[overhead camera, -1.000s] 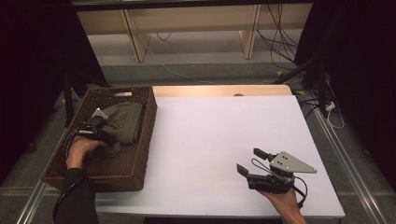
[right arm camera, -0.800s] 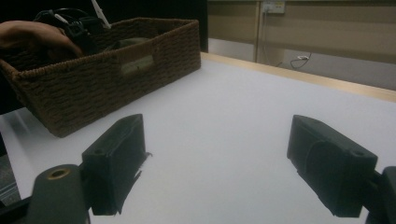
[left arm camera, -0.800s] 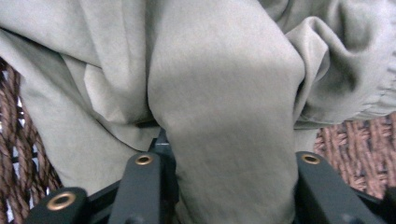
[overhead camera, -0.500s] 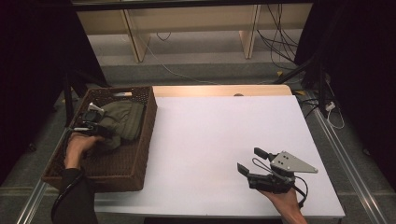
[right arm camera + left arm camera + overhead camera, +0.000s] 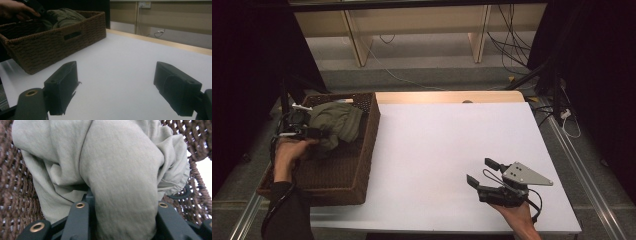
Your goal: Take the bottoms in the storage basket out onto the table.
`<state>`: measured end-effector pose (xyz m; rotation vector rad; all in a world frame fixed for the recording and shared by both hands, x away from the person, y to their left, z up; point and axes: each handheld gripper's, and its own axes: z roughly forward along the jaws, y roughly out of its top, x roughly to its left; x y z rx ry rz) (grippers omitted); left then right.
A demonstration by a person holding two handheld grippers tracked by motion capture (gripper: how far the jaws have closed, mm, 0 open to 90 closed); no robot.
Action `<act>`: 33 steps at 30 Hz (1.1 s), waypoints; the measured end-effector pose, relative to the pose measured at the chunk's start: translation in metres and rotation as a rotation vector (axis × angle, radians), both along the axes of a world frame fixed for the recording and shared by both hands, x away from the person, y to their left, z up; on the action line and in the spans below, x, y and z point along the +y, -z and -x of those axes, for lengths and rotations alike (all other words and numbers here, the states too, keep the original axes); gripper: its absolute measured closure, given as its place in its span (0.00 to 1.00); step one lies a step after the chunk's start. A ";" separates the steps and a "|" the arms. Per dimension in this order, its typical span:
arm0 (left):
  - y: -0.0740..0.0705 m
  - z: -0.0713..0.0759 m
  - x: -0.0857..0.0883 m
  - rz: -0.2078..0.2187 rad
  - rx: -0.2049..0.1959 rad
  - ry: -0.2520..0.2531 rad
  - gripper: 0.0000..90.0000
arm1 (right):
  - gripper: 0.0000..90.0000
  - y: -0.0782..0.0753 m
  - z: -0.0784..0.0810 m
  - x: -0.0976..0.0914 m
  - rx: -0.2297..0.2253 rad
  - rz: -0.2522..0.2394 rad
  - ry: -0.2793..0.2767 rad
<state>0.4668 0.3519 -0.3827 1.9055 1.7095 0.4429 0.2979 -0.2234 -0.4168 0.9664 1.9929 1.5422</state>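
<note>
An olive-green cloth (image 5: 338, 122) lies bunched in the far part of a brown wicker basket (image 5: 368, 150) on the table's left side. My left gripper (image 5: 312, 133) reaches into the basket from the left and is shut on a fold of the cloth (image 5: 120, 170), which bulges up between its jaws (image 5: 122, 207). My right gripper (image 5: 482, 171) rests open near the front right of the white table, nothing between its fingers (image 5: 115, 87). From the right gripper view the basket (image 5: 62, 37) stands at the far left with the cloth (image 5: 65, 15) heaped above its rim.
The white table top (image 5: 437, 135) stretches between the basket and my right gripper. A wooden strip (image 5: 452, 96) runs along its far edge. Beyond are shelf legs and cables (image 5: 507, 45) on the floor. Metal rails flank the table.
My left gripper has drawn leftward and slightly farther back in the basket, and the cloth has bunched up with it. The right gripper has stayed in place.
</note>
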 end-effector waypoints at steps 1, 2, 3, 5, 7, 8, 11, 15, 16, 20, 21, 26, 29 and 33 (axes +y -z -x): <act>-0.002 0.001 0.001 0.006 -0.006 0.000 0.71 | 0.23 0.000 0.000 0.000 0.001 -0.002 0.000; -0.004 0.002 0.001 0.008 -0.013 -0.002 0.71 | 0.23 0.000 0.000 0.000 0.003 -0.003 0.001; -0.006 0.003 0.002 0.013 -0.018 -0.002 0.71 | 0.23 0.000 0.000 0.000 0.004 0.000 0.002; -0.008 0.005 0.003 0.021 -0.032 -0.007 0.71 | 0.23 0.000 0.000 0.000 0.001 -0.001 0.001; -0.010 0.006 0.005 0.032 -0.039 -0.003 0.71 | 0.23 0.000 0.000 0.000 0.003 -0.002 0.001; -0.011 0.006 0.005 0.036 -0.046 -0.005 0.71 | 0.23 0.000 0.000 0.000 0.003 0.001 0.002; -0.015 0.008 0.006 0.050 -0.061 -0.003 0.71 | 0.23 0.000 0.000 0.000 0.002 -0.003 0.002; -0.020 0.010 0.007 0.070 -0.081 0.000 0.71 | 0.23 0.000 0.000 0.000 0.002 -0.004 0.003; -0.021 0.011 0.007 0.074 -0.087 0.000 0.71 | 0.23 0.000 0.000 0.000 0.003 -0.002 0.004; -0.024 0.012 0.008 0.095 -0.104 0.003 0.71 | 0.23 0.000 0.000 0.000 0.003 -0.002 0.004; -0.024 0.013 0.008 0.099 -0.106 0.005 0.71 | 0.23 0.000 0.000 0.000 0.001 -0.004 0.003; -0.030 0.015 0.009 0.110 -0.130 0.008 0.71 | 0.23 0.000 0.000 0.000 0.002 -0.003 0.004; -0.034 0.017 0.009 0.119 -0.152 0.008 0.71 | 0.23 0.000 0.000 0.000 0.006 -0.002 0.005; -0.039 0.020 0.010 0.138 -0.175 0.012 0.71 | 0.23 0.000 0.000 0.000 0.004 -0.003 0.004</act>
